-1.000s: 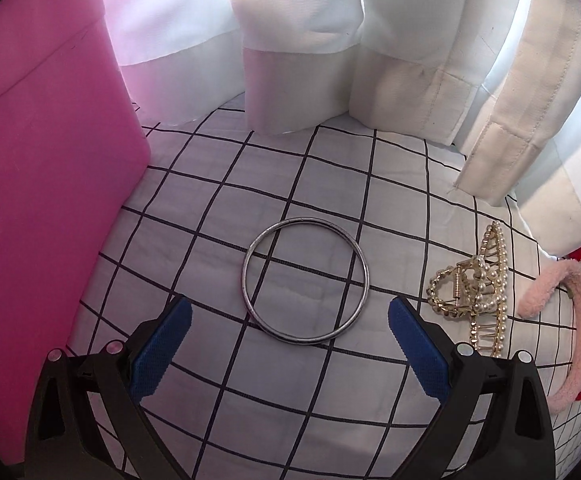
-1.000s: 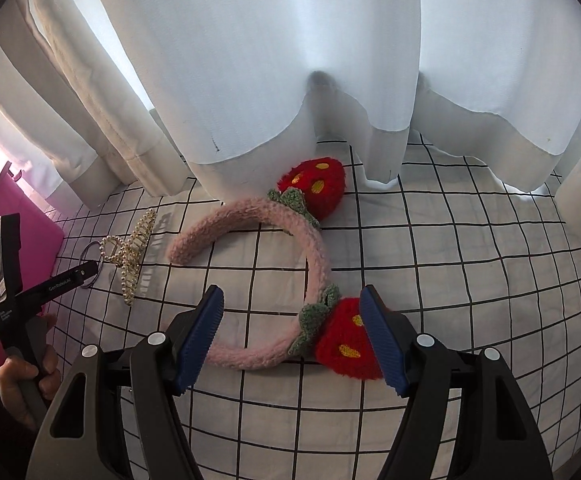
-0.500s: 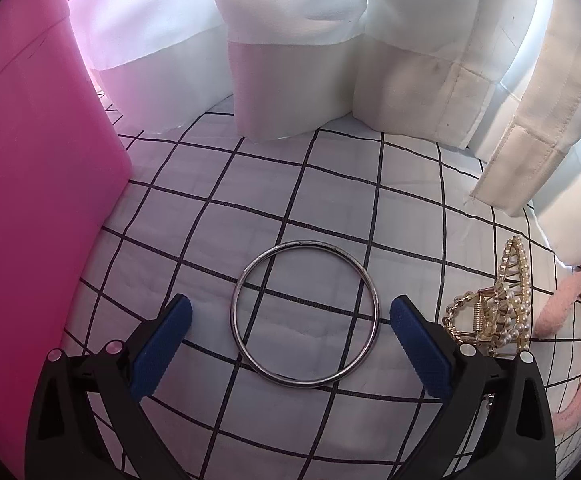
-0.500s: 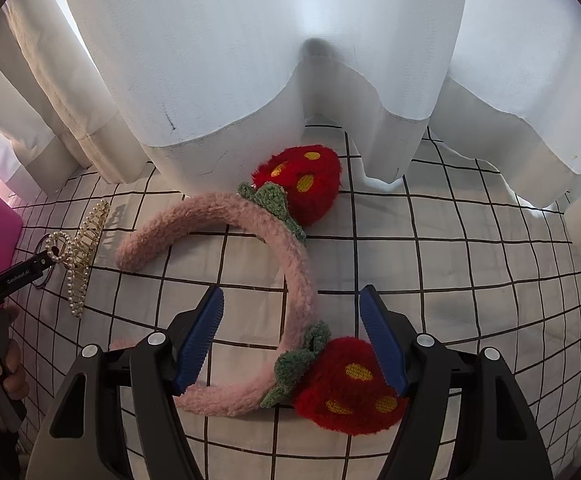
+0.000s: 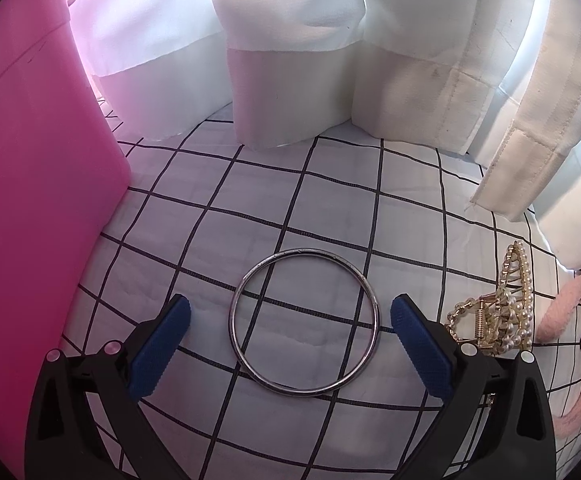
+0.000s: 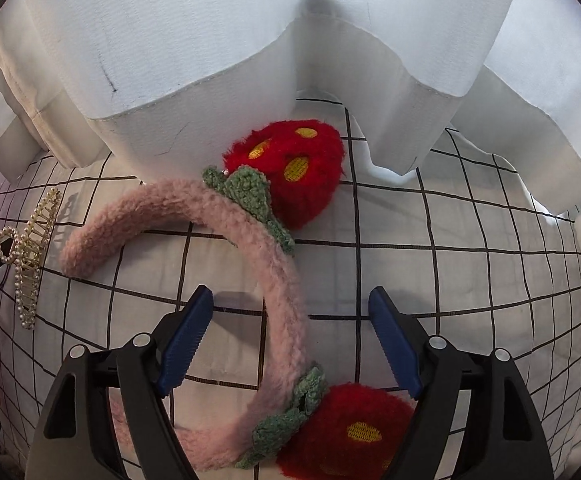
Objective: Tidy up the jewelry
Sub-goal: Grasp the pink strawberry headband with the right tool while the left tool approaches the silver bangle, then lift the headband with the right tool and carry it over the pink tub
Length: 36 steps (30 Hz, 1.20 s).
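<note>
Jewelry spread on a black-grid white cloth (image 5: 330, 208).
Silver bangle (image 5: 304, 322) lies flat between the wide-open left gripper (image 5: 290, 326); the wide-open right gripper (image 6: 290, 324) straddles the pink strawberry headband (image 6: 282, 280), pearl claw clip (image 6: 30, 256) left.

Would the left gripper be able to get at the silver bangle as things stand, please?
Probably yes: the left gripper is open, its jaws either side of the silver bangle, which lies flat on the checked cloth with nothing over it.
</note>
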Tool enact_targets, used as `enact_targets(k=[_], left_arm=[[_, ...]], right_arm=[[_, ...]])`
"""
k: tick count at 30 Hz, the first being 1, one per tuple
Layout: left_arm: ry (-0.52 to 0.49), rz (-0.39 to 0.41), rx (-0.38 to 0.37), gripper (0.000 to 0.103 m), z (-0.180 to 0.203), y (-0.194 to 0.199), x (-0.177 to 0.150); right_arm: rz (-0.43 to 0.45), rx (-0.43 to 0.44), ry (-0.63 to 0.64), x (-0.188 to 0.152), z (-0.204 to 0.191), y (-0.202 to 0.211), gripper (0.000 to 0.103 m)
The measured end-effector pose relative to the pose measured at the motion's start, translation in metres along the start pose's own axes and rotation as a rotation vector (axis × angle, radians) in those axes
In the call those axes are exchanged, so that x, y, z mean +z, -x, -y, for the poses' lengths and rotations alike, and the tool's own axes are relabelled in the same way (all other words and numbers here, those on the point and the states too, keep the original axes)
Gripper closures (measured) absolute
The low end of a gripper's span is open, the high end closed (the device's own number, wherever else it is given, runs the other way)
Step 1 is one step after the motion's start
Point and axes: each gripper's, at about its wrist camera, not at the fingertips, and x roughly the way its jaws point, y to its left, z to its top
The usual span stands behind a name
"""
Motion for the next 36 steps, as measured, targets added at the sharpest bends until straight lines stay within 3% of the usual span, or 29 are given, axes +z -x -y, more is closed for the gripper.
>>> enact_targets(k=[12, 19, 21, 23, 25, 36], left_arm=[[0.005, -0.001, 0.004, 0.006, 0.001, 0.002, -0.001], [-0.004, 0.007, 0.001, 0.013, 0.006, 0.008, -0.003], [-0.015, 0.012, -0.005, 0.022, 0.011, 0.011, -0.004], [-0.029, 0.018, -0.011, 0.031, 0.017, 0.014, -0.005], [-0.03, 0.02, -0.004, 0.032, 0.022, 0.016, -0.006], [-0.01, 0.015, -0.02, 0.033, 0.015, 0.031, -0.027]], right_arm=[[0.032, 0.008, 0.005, -0.011, -0.004, 0.006, 0.026], [0.045, 0.024, 0.036, -0.016, -0.018, 0.013, 0.047], [0.05, 0.026, 0.044, -0.018, -0.022, 0.015, 0.058], [0.057, 0.02, 0.05, -0.02, -0.025, 0.017, 0.08], [0.058, 0.019, 0.048, -0.022, -0.026, 0.019, 0.09], [0.088, 0.067, 0.014, -0.033, -0.01, 0.038, 0.093]])
